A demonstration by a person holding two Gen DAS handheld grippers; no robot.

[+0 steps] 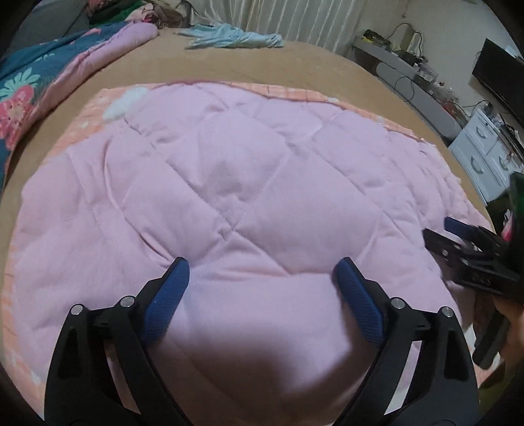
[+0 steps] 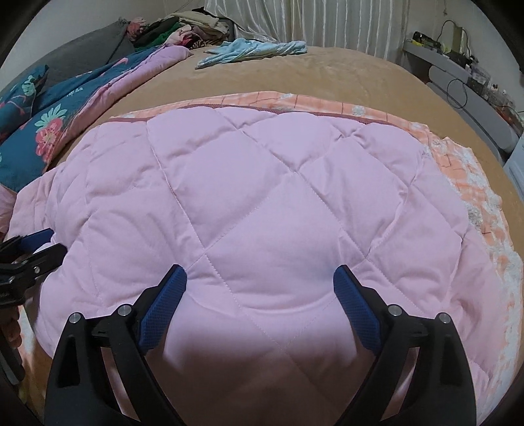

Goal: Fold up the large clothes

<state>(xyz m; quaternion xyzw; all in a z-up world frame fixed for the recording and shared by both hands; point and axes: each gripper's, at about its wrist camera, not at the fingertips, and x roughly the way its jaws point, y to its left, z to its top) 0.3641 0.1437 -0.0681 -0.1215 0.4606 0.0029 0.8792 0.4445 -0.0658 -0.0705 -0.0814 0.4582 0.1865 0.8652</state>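
Bedding filled both views: a tan bed sheet (image 2: 327, 72) ran from the middle of each frame to the curtain (image 2: 327, 23) along the top edge. Across the centre lay the pink quilted blanket (image 1: 229, 183), folded over on itself so that its orange checked underside (image 2: 327, 101) showed as a strip along the far edge and down the right side. At the upper left sat a blue floral comforter (image 2: 49, 124) bunched against a grey pillow (image 2: 91, 52), with a pile of folded clothes (image 2: 183, 29) behind it. A light blue garment (image 1: 229, 37) lay crumpled on the sheet near the top centre. White drawers (image 1: 484, 154) stood at the right edge of the left wrist view.

Left gripper (image 1: 260, 272) hovered over the blanket's near edge with its blue pads spread wide and nothing clamped between them. Right gripper (image 2: 260, 278) stood equally wide apart over the same edge, gripping nothing; whether its tips brushed the fabric was hard to tell.
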